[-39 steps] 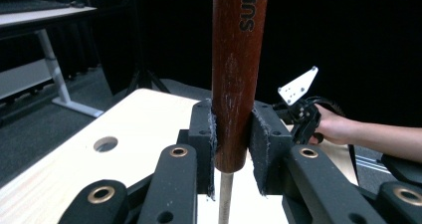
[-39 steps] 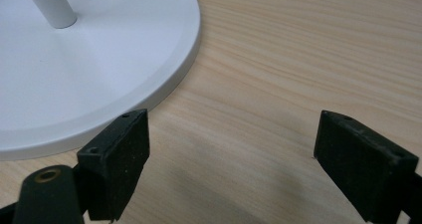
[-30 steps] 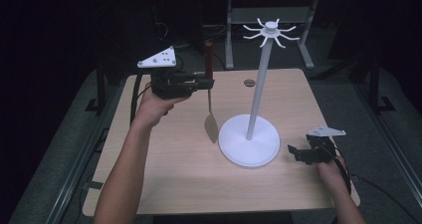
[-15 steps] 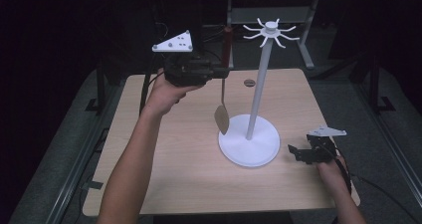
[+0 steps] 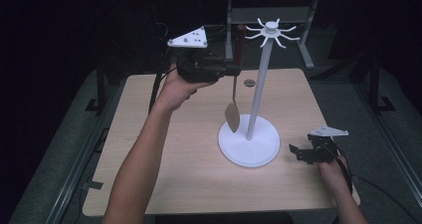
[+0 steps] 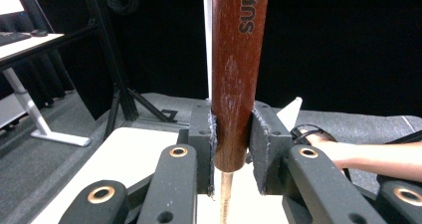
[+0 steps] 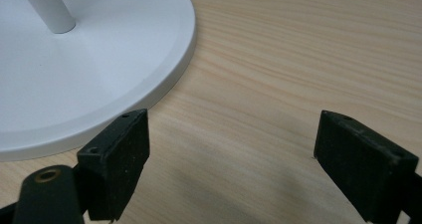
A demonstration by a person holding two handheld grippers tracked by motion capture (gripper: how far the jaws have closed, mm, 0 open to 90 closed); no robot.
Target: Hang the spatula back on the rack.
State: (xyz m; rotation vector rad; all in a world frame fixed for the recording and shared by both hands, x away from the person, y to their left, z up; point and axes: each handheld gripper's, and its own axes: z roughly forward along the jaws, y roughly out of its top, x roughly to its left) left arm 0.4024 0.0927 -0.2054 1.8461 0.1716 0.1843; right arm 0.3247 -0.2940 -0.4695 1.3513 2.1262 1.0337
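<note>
Hanging vertical: spatula (image 5: 233,102), red-brown handle up, blade down, just left of white stand (image 5: 251,134) pole, above its base. Left gripper (image 5: 234,67) fingers (image 6: 201,134) clamped on handle. Right gripper (image 5: 293,152) fingers (image 7: 117,157) wide apart, empty, low on bench (image 5: 164,164) right of base. Open bench left of stand.

The red-brown wooden handle (image 6: 238,59) bears dark upright lettering "SUPO", cut off at the frame's top

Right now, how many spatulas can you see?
1: a spatula with a dark red wooden handle and thin tan blade, hanging from the left hand-held gripper beside the white stand's pole.
</note>
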